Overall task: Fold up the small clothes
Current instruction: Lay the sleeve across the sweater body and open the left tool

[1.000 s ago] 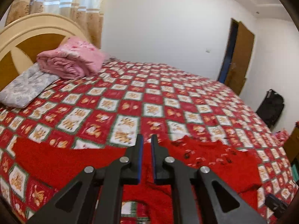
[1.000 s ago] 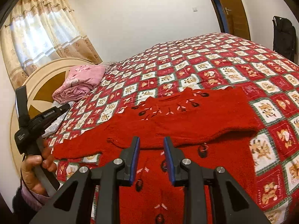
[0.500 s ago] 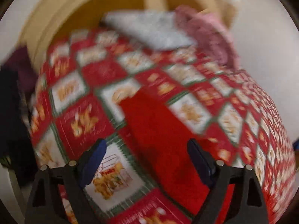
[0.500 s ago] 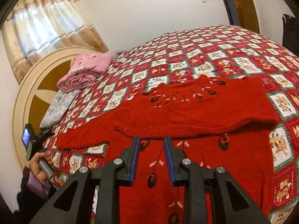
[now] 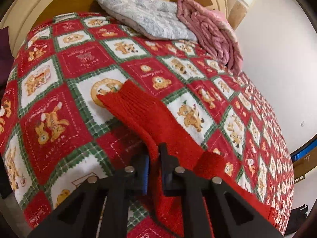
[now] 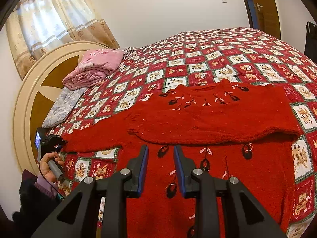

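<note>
Left view: our left gripper (image 5: 153,165) has just snapped shut on the red sweater's sleeve (image 5: 142,111); the cuff lies past the fingers. A thin pinch could slip.
Right view: our right gripper (image 6: 160,168) hangs part open, holding nothing, above the red sweater (image 6: 214,119). Pulling could bunch it.

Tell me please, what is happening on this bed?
A person is folding a red knitted sweater spread on a red checked bedspread. The right sleeve already lies folded across the chest. The left gripper has just closed on the outstretched left sleeve, pinching a fold of it. The right gripper hovers over the sweater's lower part, jaws apart, holding nothing.
</note>
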{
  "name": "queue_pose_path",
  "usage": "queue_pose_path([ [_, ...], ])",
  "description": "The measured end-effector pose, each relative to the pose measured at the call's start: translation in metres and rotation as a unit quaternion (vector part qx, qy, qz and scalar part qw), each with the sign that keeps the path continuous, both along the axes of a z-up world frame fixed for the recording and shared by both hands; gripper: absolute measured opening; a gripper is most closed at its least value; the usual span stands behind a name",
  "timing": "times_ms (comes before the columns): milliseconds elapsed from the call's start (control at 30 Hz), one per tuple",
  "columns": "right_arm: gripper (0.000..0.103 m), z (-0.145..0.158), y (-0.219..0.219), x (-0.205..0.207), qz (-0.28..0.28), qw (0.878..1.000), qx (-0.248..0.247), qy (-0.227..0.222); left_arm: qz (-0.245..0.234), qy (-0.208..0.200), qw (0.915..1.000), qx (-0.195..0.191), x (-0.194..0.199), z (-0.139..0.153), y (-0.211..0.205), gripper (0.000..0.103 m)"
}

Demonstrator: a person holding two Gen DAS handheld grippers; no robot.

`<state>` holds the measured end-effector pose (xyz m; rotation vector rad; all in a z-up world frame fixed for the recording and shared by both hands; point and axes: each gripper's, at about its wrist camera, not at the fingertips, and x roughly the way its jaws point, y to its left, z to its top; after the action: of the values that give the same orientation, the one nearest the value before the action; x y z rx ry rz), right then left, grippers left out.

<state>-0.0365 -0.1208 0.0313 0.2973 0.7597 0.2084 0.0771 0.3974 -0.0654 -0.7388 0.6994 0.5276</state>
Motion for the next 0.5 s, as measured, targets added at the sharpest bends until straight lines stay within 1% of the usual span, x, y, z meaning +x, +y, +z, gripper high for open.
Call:
queue_pose_path([
  [67,0.028,0.000,-0.004,-0.002,-0.004,1.000,0.004,0.000,0.000,-0.015,0.9998,0.011,-0.003,0.009,-0.006,0.008],
  [167,0.028,0.001,-0.012,-0.005,-0.012,1.000,0.011,-0.001,-0.018,-0.026,0.9985,0.045,-0.003,0.028,-0.023,0.008],
  [267,0.028,0.001,-0.019,-0.008,-0.020,1.000,0.015,-0.003,-0.048,-0.049,0.9942,0.083,0.000,0.055,-0.051,0.008],
  [300,0.028,0.001,-0.021,-0.009,-0.023,1.000,0.018,-0.003,-0.070,-0.062,0.9901,0.105,0.001,0.069,-0.071,0.008],
  [333,0.028,0.001,-0.023,-0.010,-0.026,0.999,0.020,-0.004,-0.083,-0.069,0.9873,0.117,0.000,0.077,-0.082,0.008],
  [367,0.028,0.001,-0.026,-0.011,-0.029,0.999,0.023,-0.004,-0.104,-0.079,0.9825,0.133,0.000,0.087,-0.100,0.008],
  [400,0.028,0.001,-0.030,-0.012,-0.034,0.999,0.025,-0.005,-0.134,-0.095,0.9746,0.152,-0.001,0.100,-0.128,0.008],
  [433,0.028,0.001,-0.033,-0.013,-0.039,0.999,0.029,-0.005,-0.149,-0.102,0.9703,0.160,-0.002,0.106,-0.141,0.008],
  [500,0.028,0.001,-0.042,-0.014,-0.048,0.998,0.037,-0.006,-0.193,-0.127,0.9560,0.181,-0.007,0.122,-0.188,0.008],
])
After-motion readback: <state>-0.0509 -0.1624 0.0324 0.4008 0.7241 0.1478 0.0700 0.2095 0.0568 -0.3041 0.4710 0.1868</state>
